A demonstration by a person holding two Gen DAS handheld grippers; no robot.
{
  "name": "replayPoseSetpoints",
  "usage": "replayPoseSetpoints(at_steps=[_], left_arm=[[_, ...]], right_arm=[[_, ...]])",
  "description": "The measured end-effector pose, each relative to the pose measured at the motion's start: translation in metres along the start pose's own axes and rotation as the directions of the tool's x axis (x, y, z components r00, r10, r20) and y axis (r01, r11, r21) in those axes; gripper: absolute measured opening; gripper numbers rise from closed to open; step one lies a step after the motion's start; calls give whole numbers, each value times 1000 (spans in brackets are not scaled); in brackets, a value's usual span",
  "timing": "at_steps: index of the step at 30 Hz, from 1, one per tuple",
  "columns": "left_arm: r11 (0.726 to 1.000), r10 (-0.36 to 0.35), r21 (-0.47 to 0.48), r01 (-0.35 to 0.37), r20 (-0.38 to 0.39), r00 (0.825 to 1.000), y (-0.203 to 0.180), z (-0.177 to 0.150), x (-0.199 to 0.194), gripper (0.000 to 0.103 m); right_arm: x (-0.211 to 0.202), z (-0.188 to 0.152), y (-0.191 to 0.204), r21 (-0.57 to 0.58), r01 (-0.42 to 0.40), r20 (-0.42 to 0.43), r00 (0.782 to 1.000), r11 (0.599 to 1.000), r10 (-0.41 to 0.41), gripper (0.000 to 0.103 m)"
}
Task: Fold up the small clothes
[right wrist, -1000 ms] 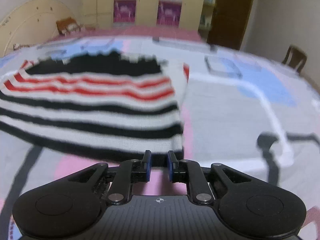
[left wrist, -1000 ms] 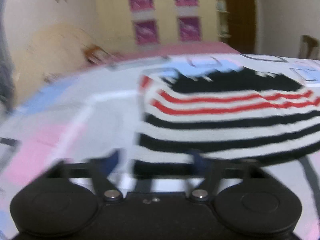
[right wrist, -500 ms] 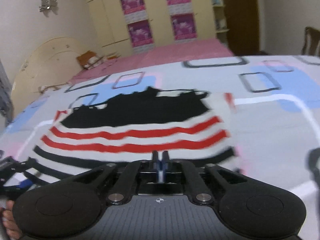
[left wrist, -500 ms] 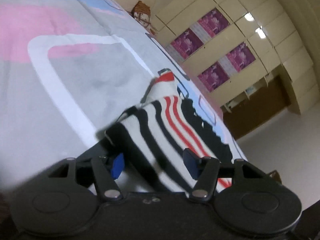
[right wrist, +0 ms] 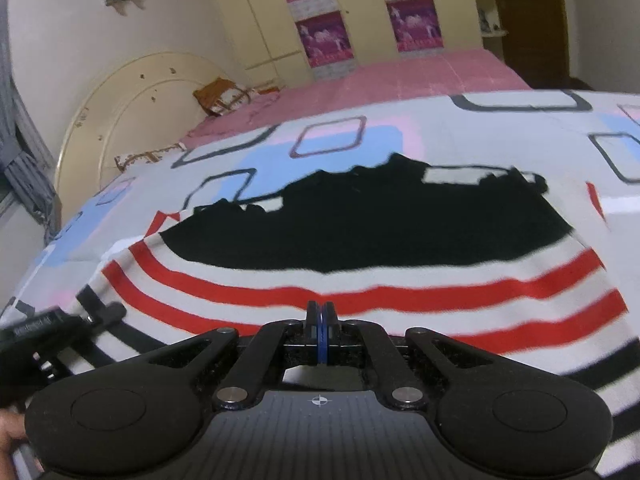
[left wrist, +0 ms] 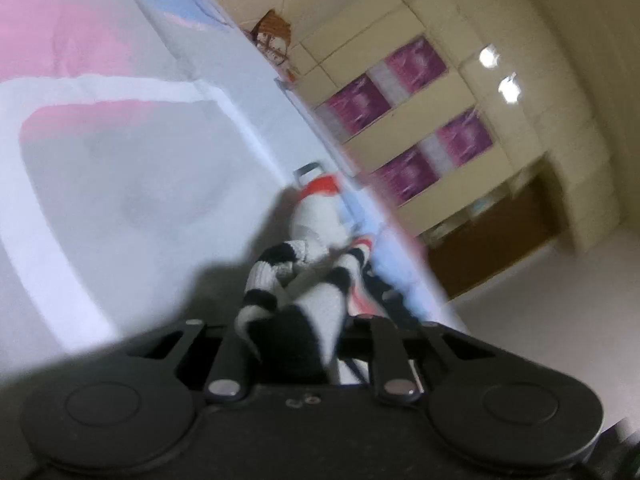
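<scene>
Gripping sweater's (right wrist: 360, 280) near hem at 6 o'clock: left fingers (left wrist: 296, 344) just closed on bunched corner, right fingers (right wrist: 319, 334) fully pinched; fold not yet made.

the sweater (right wrist: 360, 276) lies spread on the bed cover (right wrist: 440, 128), near the right gripper (right wrist: 320, 332). the left gripper (right wrist: 60, 332) is at its near left edge. a pillow (right wrist: 220, 94) lies far left by the headboard (right wrist: 120, 96); cupboards (right wrist: 360, 12) stand behind the bed.

Nothing was readable: pale lettering on the left gripper (right wrist: 44, 326) was too blurred, and the purple posters (right wrist: 324, 38) too small.
</scene>
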State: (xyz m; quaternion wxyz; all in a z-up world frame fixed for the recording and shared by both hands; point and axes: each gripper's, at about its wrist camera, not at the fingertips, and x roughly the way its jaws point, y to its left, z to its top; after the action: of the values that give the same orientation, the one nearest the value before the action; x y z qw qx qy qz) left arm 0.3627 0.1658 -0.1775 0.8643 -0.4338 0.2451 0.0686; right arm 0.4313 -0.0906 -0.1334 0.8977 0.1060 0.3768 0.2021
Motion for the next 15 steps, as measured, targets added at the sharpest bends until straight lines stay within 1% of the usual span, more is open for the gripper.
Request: replayPoseSetpoints(at_steps=[1, 3, 8, 10, 11, 15], left_arm=[[999, -9, -34, 9, -7, 1000, 7, -2, 3, 17], [1000, -6, -16, 6, -7, 1000, 3, -1, 2, 17], [999, -9, -43, 8, -11, 1000, 3, 0, 2, 17], [1000, -8, -29, 8, -8, 1000, 5, 1, 1, 17], [1000, -7, -19, 7, -9, 1000, 3, 1, 2, 17], [1000, -24, 10, 24, 0, 1000, -2, 5, -1, 17]], right_arm=[[5, 0, 1, -7, 12, -11, 1000, 1000, -13, 0], [11, -1, -1, 0, 13, -19, 1000, 1000, -13, 0], [14, 0, -2, -6, 11, -22, 1000, 1000, -11, 0], [19, -2, -3, -14, 19, -52, 998, 1000, -20, 0], [23, -4, -3, -27, 36, -69, 997, 999, -38, 0], [24, -10, -1, -62, 58, -58, 996, 996, -62, 0]])
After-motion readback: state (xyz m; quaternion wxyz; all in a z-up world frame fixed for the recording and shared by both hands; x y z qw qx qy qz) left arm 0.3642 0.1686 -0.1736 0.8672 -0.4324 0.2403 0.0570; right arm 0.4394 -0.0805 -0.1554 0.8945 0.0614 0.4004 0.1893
